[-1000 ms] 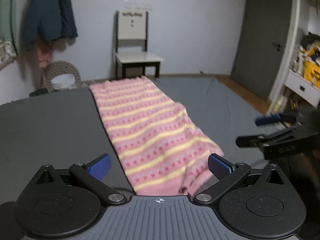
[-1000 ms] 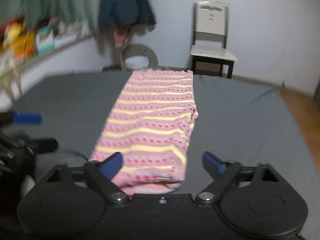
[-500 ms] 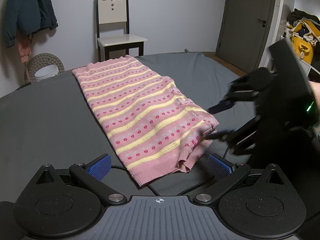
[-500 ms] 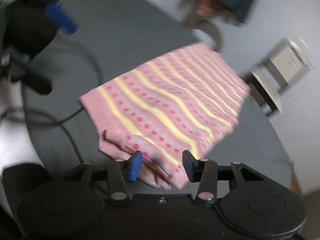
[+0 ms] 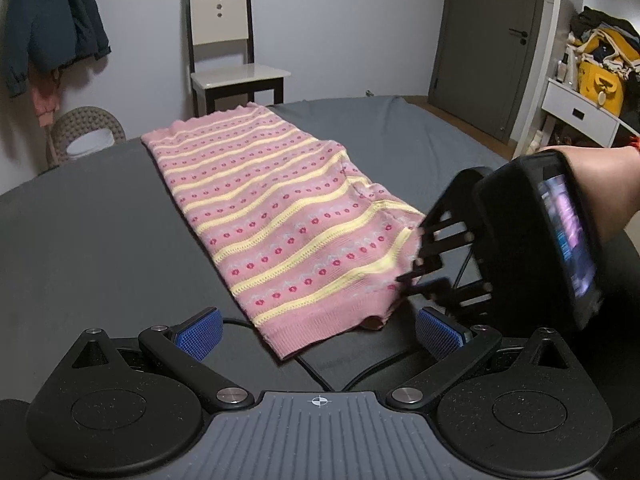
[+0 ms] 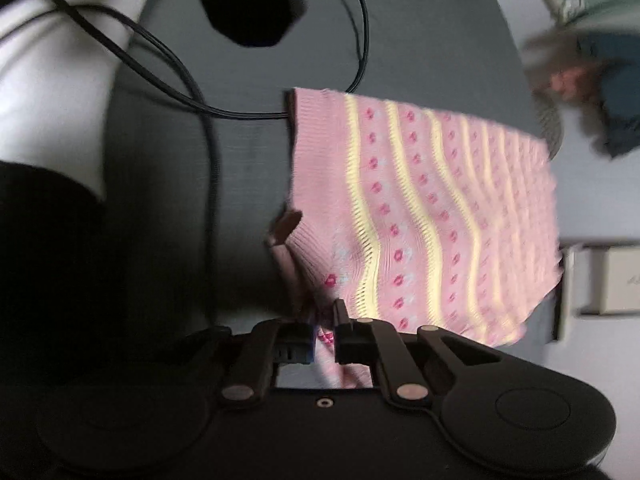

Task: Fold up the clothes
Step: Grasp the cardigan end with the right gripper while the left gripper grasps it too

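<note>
On the grey bed, the sweater runs lengthwise toward the chair, right tool pinching its near corner, left tool spread wide.

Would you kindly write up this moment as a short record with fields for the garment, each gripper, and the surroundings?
garment: pink knitted sweater with yellow stripes and red dots, folded lengthwise into a long strip, flat on the dark grey bed sheet
right gripper: shut on the sweater's near corner
left gripper: open, blue pads apart, short of the ribbed hem, touching nothing
cables: black cables lie on the sheet by the hem
background: wooden chair with cream seat beyond the bed
</note>
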Demonstrator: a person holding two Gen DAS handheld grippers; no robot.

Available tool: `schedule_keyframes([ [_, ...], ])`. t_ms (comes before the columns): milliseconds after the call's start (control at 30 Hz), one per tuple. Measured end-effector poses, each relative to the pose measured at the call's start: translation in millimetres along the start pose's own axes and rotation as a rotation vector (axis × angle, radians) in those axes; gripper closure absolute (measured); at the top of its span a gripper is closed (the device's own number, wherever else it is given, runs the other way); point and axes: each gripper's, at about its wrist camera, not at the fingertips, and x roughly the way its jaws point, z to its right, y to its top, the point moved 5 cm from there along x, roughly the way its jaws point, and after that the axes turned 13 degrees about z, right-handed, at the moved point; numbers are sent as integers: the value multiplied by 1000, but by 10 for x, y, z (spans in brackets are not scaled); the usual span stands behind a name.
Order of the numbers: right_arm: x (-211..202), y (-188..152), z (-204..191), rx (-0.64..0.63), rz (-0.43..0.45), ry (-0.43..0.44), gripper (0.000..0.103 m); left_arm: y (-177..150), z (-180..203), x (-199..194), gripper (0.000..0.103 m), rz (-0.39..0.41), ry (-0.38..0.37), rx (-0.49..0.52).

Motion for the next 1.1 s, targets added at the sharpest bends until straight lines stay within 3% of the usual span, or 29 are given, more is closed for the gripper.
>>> schedule_keyframes([
  [133, -20, -82, 28, 66, 10, 1, 93, -10, -56, 57, 0, -7, -7, -37],
  [200, -28, -87, 11, 69, 17, -1, 58, -15, -72, 83, 0, -7, -7, -43],
  [233, -40, -86, -23, 52, 21, -1, 55, -19, -75, 93, 0, -7, -5, -40],
  [367, -54, -51, -117, -18, 41, -23, 55, -21, -76, 101, 0, -5, 8, -5],
  [600, 126, 90, -229, -121, 34, -140, 55, 28, -50, 159, 0, -12, -22, 65],
  [667, 135, 86, -213, -108, 38, -165, 56, 53, -31, 178, 0, -7, -35, 107],
  [767, 149, 78, -189, -88, 42, -202, 76, 90, 0, 201, 0, 1, -58, 172],
  [867, 92, 76, -77, -28, 72, -225, 84, 95, 46, 248, 0, 4, -108, 266],
  [967, -6, 101, 88, 44, 112, -239, 85, 75, 124, 323, 0, 4, -160, 385],
  [1100, -161, 129, 416, 171, 168, -238, 85, 59, 310, 526, 0, 6, -171, 578],
])
